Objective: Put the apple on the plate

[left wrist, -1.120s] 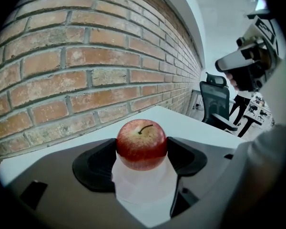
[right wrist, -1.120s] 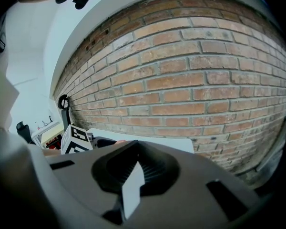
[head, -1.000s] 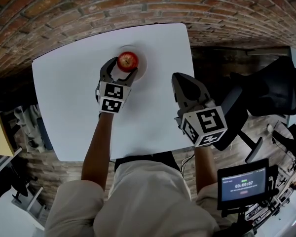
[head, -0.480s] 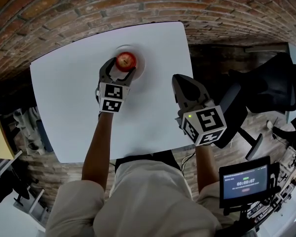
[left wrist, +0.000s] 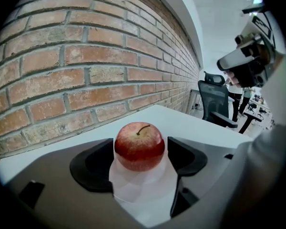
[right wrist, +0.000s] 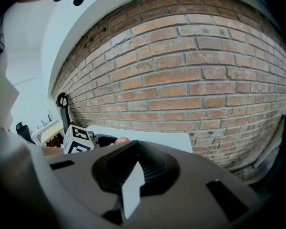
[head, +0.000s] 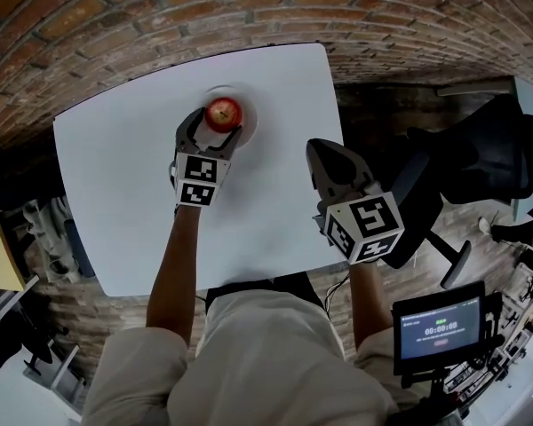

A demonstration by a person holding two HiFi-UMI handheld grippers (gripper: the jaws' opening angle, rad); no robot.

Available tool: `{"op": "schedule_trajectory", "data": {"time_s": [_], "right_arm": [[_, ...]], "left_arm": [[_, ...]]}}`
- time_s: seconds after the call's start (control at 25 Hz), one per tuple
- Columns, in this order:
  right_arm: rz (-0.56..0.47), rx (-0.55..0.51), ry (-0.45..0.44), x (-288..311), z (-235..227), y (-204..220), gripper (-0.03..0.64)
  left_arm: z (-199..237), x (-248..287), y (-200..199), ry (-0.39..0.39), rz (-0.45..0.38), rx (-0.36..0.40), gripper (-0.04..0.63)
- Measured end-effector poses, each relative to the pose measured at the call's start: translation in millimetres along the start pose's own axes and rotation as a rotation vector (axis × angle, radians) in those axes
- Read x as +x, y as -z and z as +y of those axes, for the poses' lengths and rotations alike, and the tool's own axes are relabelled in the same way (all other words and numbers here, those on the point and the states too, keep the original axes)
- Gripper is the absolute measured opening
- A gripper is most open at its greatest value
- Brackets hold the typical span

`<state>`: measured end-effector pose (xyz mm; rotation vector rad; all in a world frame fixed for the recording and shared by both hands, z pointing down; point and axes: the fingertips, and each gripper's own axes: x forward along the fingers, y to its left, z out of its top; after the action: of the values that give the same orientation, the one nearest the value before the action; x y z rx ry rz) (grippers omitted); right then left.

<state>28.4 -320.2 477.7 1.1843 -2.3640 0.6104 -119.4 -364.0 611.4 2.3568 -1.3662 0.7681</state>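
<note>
One white square table (head: 115,193), set against one red brick wall (head: 160,16). Two handheld grey two-jaw grippers, each with one marker cube.

The left gripper (head: 218,121) is over the table's far middle. Its jaws are spread, one on each side of the apple. The left gripper view shows only a thin gap at each side, so no clear squeeze.

One round red apple with a short stem (left wrist: 139,146) stands upright on one round white plate (head: 251,114), between the left jaw tips.

The right gripper (head: 322,152) is near the table's right edge, well apart from the apple and plate. Its jaws are pressed together with nothing between them.

Further right, off the table, is one black office chair (head: 480,158). At lower right is one small dark screen (head: 437,331), its text too small to read.
</note>
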Motion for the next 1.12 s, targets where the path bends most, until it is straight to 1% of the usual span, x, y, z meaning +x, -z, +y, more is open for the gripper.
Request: {"op": "schedule_trajectory", "data": {"time_s": [0.44, 0.68, 0.92, 1.0, 1.12], "right_arm": [[-0.025, -0.010, -0.003, -11, 6, -8, 0.003], [-0.059, -0.031, -0.024, -20, 18, -20, 0.003], [-0.088, -0.053, -0.050, -30, 33, -30, 0.003], [-0.103, -0.061, -0.057, -33, 36, -35, 0.003], [-0.125, -0.073, -0.065, -37, 40, -43, 0.003]], "left_arm": [[-4, -25, -14, 0.019, -0.037, -0.027, 0.344], [-8, -53, -30, 0.009, -0.060, -0.001, 0.342], [-13, -84, -44, -0.005, -0.087, 0.001, 0.342], [-13, -94, -48, -0.019, -0.099, 0.000, 0.298], [-15, -107, -56, -0.032, -0.126, 0.001, 0.263]]}}
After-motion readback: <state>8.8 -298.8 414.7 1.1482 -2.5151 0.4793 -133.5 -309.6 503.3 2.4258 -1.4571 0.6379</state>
